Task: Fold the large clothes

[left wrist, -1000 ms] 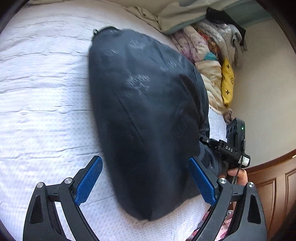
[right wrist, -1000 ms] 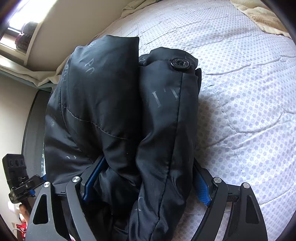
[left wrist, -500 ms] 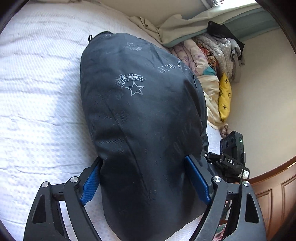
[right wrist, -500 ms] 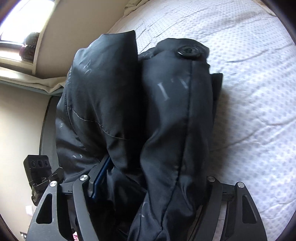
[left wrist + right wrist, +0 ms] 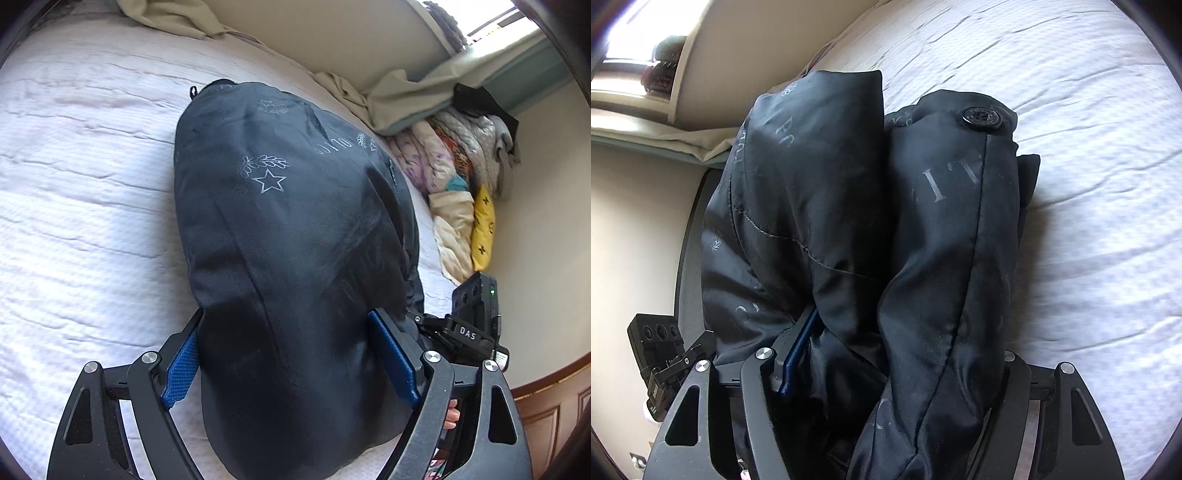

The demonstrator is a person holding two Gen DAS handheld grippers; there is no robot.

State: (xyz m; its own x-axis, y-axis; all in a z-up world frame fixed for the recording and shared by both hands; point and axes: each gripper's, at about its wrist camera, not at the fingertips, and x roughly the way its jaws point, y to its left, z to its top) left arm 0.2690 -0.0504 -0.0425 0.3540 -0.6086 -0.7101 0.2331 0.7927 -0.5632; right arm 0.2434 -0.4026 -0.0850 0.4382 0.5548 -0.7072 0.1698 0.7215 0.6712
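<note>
Black folded jacket (image 5: 295, 258) squeezed by left gripper (image 5: 291, 354), right gripper (image 5: 894, 354) gripping it, fingers mostly buried.

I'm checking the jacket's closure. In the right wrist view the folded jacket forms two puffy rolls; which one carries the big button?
The right-hand roll of the black jacket: the round black button sits at its far top end, beside the bedspread. The left roll shows only faint lettering.

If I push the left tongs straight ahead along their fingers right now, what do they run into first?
The dark jacket: the left tongs already straddle its folded bulk, pads against both sides. Going forward would just bunch it along the white bedspread. Nothing else seems closer.
</note>
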